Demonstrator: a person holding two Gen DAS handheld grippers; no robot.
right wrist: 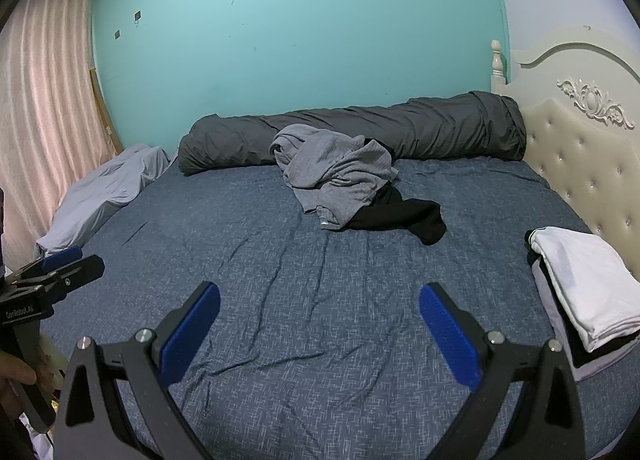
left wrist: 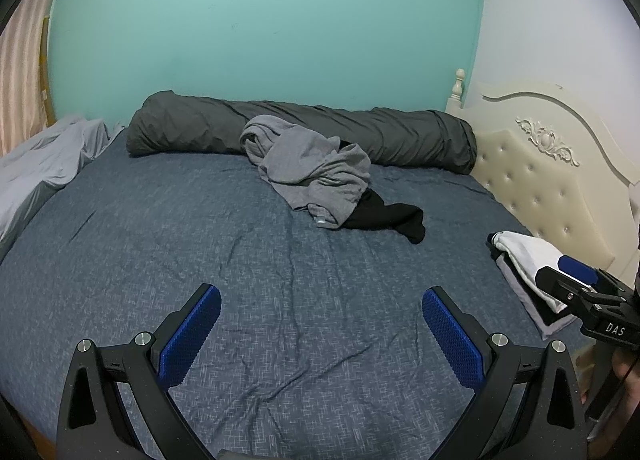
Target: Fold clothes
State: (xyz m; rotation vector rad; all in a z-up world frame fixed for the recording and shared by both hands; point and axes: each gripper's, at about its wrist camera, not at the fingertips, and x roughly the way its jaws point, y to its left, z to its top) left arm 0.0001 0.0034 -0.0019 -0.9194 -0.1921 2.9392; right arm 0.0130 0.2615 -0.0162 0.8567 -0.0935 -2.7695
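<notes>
Left gripper (left wrist: 321, 334) low in its frame, jaws wide apart, nothing between them; bare blue bedsheet (left wrist: 280, 300) beneath. Right gripper (right wrist: 319, 334) the same: jaws spread, empty, over bare sheet. Both hang at the near edge of the bed, pointed toward the far wall. Each shows in the other's view at the frame edge, lower right in the left view, lower left in the right view.

Unfolded clothes: a crumpled grey shirt (left wrist: 312, 172) at centre of the frame, leaning partly against the rolled dark-grey duvet (left wrist: 400, 132) along the wall. A black garment (left wrist: 384, 218) pokes out from under its right side; the two touch and overlap.

Folded stack (right wrist: 576, 284) at right of the frame, just beside the cream headboard (right wrist: 580, 164): white piece on top, dark and pale layers under it. Likely parked there to keep the middle of the bed free as a folding area.

A pale grey blanket (right wrist: 108, 188) bunched at left, near the pink curtain (right wrist: 48, 100).

Judgement: some pieces appear done; the grey and black ones remain. Open jaws suit a reach for the next piece. The grey shirt lies on top, so it probably goes first; pinching low risks dragging the black garment along.
</notes>
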